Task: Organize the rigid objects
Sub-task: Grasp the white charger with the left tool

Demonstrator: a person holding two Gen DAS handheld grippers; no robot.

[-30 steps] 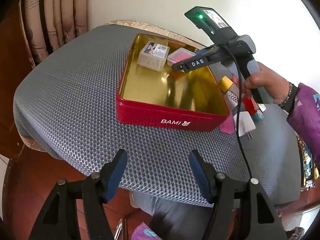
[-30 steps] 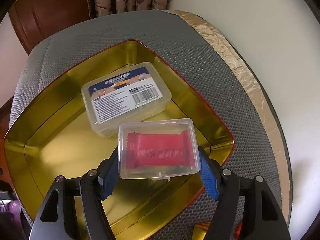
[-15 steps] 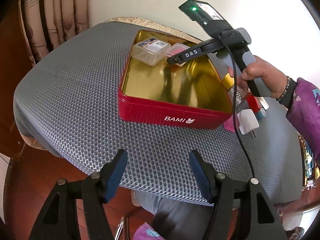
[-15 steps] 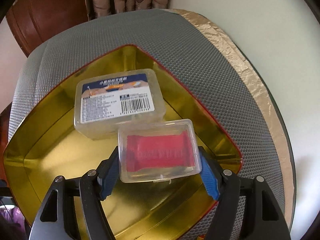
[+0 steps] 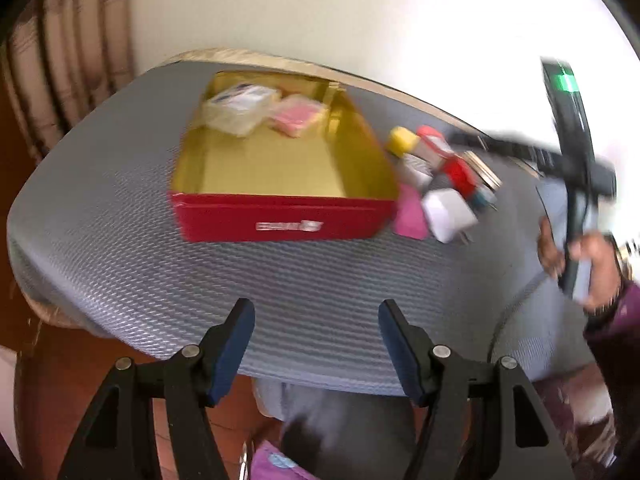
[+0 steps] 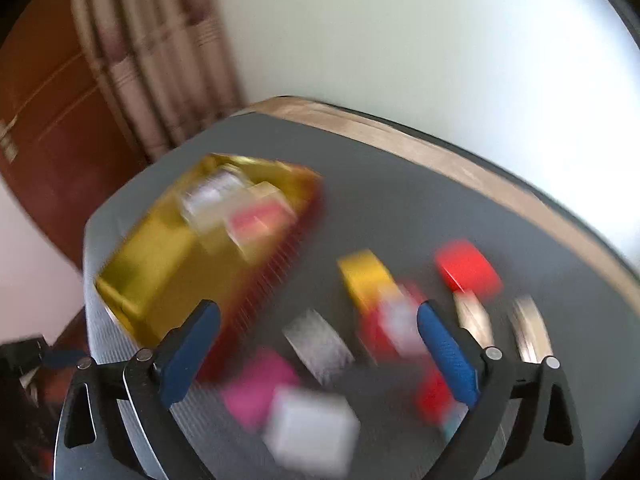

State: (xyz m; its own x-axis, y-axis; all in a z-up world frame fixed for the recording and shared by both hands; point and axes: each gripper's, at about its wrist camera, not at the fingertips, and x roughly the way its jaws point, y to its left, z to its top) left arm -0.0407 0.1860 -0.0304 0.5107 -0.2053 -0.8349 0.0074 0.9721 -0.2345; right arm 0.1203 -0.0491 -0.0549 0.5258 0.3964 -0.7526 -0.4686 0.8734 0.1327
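Note:
A red tin (image 5: 280,222) with a gold inside (image 6: 160,264) stands on the grey mesh table. Two clear boxes lie in its far corner: a labelled one (image 5: 236,106) and one with a red insert (image 5: 298,118) (image 6: 256,220). Loose objects lie right of the tin: a yellow block (image 5: 402,140) (image 6: 366,276), a white charger (image 5: 448,216) (image 6: 312,428), a pink piece (image 5: 410,212) (image 6: 256,392), red pieces (image 6: 468,268). My left gripper (image 5: 316,344) is open and empty at the table's near edge. My right gripper (image 6: 320,356) is open and empty above the loose objects. Both views are blurred.
The grey mesh table (image 5: 120,208) has a tan far edge (image 6: 440,160) by a white wall. A curtain (image 5: 60,60) and a brown door (image 6: 48,112) stand at the left. The person's hand (image 5: 588,268) holds the right gripper at the right.
My right gripper let go of the red-insert box in the tin, opened wide and swung back right over the loose objects. The left view shifted a little.

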